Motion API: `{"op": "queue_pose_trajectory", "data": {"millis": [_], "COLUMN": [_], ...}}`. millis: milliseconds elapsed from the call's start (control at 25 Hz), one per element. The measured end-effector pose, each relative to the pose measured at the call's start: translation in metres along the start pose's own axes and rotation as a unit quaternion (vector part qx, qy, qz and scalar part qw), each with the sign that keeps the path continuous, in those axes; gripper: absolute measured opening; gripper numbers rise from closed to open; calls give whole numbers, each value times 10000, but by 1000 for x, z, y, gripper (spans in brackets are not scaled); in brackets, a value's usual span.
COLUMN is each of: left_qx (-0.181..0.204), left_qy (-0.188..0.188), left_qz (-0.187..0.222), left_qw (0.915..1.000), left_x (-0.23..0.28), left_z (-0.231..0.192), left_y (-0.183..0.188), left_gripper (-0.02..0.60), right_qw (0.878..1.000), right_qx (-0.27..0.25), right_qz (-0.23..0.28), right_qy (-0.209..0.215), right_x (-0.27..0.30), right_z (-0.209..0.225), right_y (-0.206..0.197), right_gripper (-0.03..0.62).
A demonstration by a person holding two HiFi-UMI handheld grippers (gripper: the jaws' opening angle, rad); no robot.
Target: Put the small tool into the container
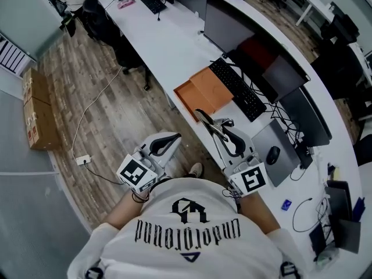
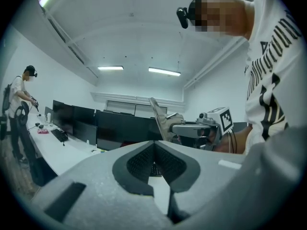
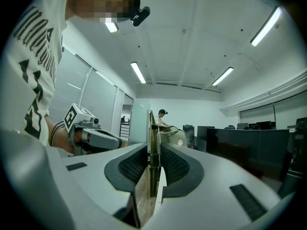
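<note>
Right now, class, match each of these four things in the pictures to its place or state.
Things:
1. left gripper
2. right gripper
3. container
4. mouse

Places or states:
A. on the grey mat
B. closed on the small tool
C. orange, beside the keyboard
D. nothing between its jaws

Pairs: 1-D, 2-B, 3-C, 4-A

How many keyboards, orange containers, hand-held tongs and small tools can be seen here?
Keyboards: 2
Orange container: 1
Tongs, left tongs and right tongs: 2
Small tool, clamped in the right tongs: 1
Total: 6
</note>
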State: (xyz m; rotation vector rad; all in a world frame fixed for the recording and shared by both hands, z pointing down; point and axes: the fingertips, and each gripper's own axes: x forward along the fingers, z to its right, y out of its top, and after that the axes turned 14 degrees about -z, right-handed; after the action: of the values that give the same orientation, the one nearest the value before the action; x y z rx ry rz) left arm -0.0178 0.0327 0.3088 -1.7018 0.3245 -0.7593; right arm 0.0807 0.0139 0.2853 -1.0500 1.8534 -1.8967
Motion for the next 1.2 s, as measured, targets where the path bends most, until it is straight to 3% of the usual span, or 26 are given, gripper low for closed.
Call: {"op": "queue_pose_trajectory", "data": {"millis": [440, 1200], "left_qx": [120, 83], "left_qy": [-76, -331], "left_qz": [64, 94], "left_qw": [9999, 9994], "left_x": [44, 87], "left_z": [14, -34], "left_y": [18, 31], "left_gripper": [14, 14], "right_qw": [9999, 9994], "right_qx": [14, 82], "right_qz": [96, -88], "right_qy": [-127, -314], "right_x": [-23, 14], "right_z": [43, 83], "right_y": [-5, -11], "right_gripper": [86, 87]}}
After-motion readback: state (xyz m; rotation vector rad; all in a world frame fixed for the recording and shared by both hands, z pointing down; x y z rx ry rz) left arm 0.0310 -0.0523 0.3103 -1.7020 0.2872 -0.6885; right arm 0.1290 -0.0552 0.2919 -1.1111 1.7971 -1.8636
